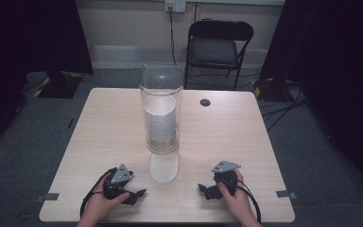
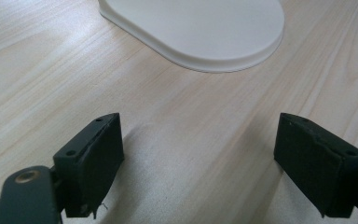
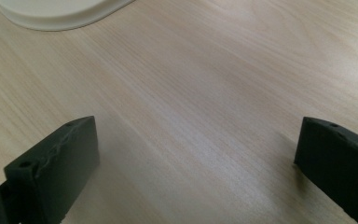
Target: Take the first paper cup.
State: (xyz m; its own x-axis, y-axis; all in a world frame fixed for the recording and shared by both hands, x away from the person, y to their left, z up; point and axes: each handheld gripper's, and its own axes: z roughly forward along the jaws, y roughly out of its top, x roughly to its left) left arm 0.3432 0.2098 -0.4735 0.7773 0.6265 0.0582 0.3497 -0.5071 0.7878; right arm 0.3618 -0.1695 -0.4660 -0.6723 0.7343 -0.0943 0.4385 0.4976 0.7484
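from here i see a dim room with grey carpet, dark curtains (image 1: 26, 33) down both sides and a pale back wall with an outlet and a cord hanging from it. a black folding chair (image 1: 219, 45) stands beyond the far edge of the table (image 1: 104, 127), and cables lie on the floor to the right. the table is light wood grain, square-ish, with a small dark round grommet (image 1: 205, 102) near its far edge and tape tabs at the near corners.

at the table's middle stands a tall clear cylinder (image 1: 161, 82) holding a stack of white cups (image 1: 160, 118). its white base (image 1: 163, 166) tongues out toward me across the wood; in the left gripper view the same white base (image 2: 205, 28) lies just ahead of the jaws.

my left gripper (image 1: 139, 193) rests low near the front edge, left of the base, jaws spread wide with nothing between them. my right gripper (image 1: 202, 188) sits to the base's right, jaws likewise wide apart over bare wood.
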